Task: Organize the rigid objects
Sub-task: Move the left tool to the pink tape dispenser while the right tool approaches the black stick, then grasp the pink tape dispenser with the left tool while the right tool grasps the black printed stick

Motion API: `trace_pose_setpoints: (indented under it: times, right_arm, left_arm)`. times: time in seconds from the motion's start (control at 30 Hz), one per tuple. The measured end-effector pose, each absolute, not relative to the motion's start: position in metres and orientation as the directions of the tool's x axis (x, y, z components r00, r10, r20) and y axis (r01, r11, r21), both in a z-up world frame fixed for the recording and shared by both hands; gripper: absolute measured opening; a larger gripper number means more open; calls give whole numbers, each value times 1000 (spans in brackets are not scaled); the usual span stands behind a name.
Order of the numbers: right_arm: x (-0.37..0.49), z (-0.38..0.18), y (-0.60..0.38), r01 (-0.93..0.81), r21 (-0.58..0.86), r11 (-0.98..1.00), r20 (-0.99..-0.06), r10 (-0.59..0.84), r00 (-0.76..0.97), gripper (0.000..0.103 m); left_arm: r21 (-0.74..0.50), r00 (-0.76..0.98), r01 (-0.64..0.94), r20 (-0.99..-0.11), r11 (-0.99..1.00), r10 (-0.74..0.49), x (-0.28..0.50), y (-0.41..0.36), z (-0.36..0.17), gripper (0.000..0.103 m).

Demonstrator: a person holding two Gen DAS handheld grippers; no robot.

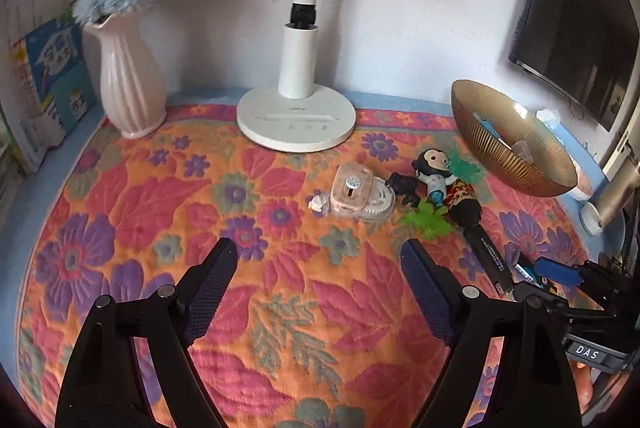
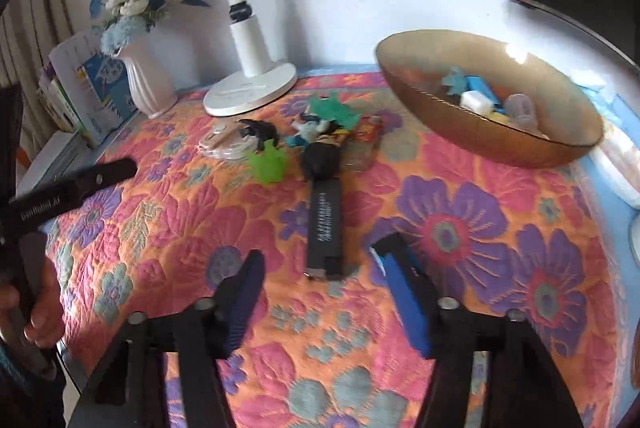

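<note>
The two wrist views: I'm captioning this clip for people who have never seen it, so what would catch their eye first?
First the loud floral quilt in orange, pink and purple that covers the whole table. Next the amber bowl at the right, already holding small items, and the cluster of little toys lying loose in front of the white lamp base. At the back left stands a pale ribbed vase with blue and white flowers.

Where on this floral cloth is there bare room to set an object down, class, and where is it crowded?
Free: the wide stretch between the vase, lamp base and left gripper. Crowded: the toy cluster beside the bowl.
</note>
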State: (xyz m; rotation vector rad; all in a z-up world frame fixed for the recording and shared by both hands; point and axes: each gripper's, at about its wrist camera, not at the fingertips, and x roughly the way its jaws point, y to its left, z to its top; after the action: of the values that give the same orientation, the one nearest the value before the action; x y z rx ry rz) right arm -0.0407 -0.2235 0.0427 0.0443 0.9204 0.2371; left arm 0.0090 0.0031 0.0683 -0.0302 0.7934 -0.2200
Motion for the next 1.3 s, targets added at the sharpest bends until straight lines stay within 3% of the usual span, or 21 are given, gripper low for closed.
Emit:
trace_pose_setpoints:
  times: [0.2,0.47,0.5,0.57,0.6,0.77,1.03,1.23,1.3]
  right_arm:
    - [-10,29,-210,-193,117,974,-809,206,550,50]
    - [8,14,-205,-189,42,981,-825,141,547,42]
    - [9,13,-204,-192,35,981,-825,137,549,40]
    - [8,14,-203,-201,28,979,-822,137,553,34]
    - [7,14,-203,-207,32,978,-820,144,555,26]
    - [-1,16,-209,-218,71,973,-816,182,548,24]
    - [-69,20,-212,-283,120,952,-815,257,519,24]
    - [-91,18,-203,-279,77,957,-820,220,529,25]
    - [-92,18,-207,-264,118,957,-818,244,521,32]
  left_arm:
    - [-68,613,237,-764,969,-203,66,-19,51,68]
    - [-76,542,272,-811,959,-218,106,-31,24,61]
    - [-91,539,279,-809,956,-234,108,-32,24,58]
    - [-148,517,292,-806,945,-286,112,-32,25,33]
    - [-166,511,292,-805,942,-301,113,-31,25,32]
    - [-153,522,307,-798,939,-301,83,-30,32,32]
    - [-163,514,384,-780,909,-357,-26,-23,38,32]
    - [-50,523,400,-807,915,-273,-62,-44,17,33]
    - [-5,548,389,-803,921,-236,-66,-46,19,42]
